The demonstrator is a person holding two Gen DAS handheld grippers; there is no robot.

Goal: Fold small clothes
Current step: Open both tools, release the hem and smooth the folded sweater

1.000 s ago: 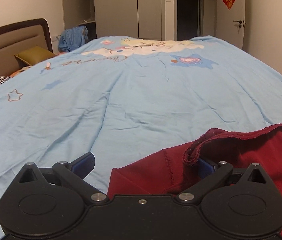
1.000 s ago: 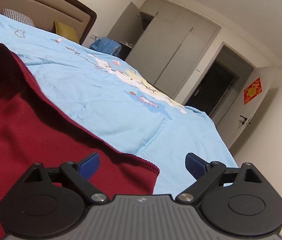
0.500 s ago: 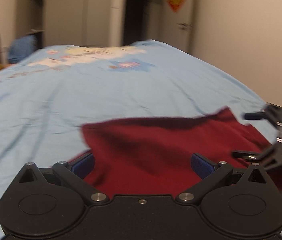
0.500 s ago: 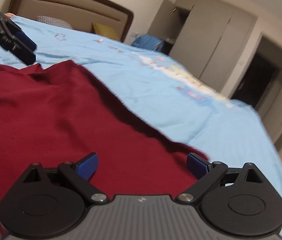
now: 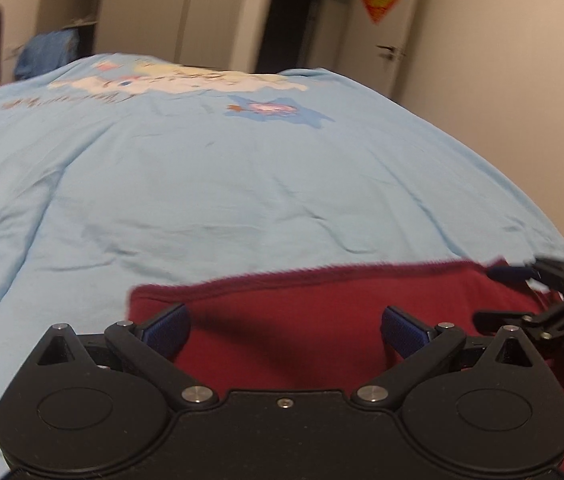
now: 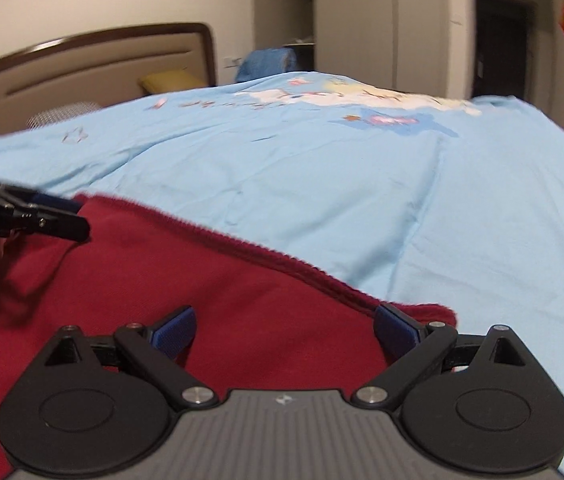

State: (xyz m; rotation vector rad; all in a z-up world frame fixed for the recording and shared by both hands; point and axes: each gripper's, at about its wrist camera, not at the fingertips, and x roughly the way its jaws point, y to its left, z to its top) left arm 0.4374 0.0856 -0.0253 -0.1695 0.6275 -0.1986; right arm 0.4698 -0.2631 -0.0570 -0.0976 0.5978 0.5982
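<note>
Looking along the left gripper [image 5: 284, 326], the jaws stand wide with nothing between the blue-padded fingers [image 5: 166, 328]. Beneath and ahead of them lies the dark red knit garment [image 5: 302, 312], spread on the pale blue printed bedsheet [image 5: 242, 184] near its close edge. The garment's far hem runs nearly straight across the view, so a fold appears to be laid down already, and both tools look free of the cloth. At the right edge the other black tool, the right gripper [image 5: 522, 292], hovers over the cloth's far right corner, also parted. The next move probably calls for choosing a fresh edge or corner, lowering a finger under a single layer and closing on it. The garment's near part is hidden by the black gripper body, and the frame is motion-blurred, so seams and layers are hard to read.

From the right wrist, the right gripper [image 6: 284, 330] is likewise wide and empty, its right finger just beside the ribbed hem at the garment's [image 6: 202, 280] right corner. The left gripper [image 6: 54, 216] reaches in from the left edge, cut off by the frame. Whether any finger touches the fabric I cannot tell.
</note>
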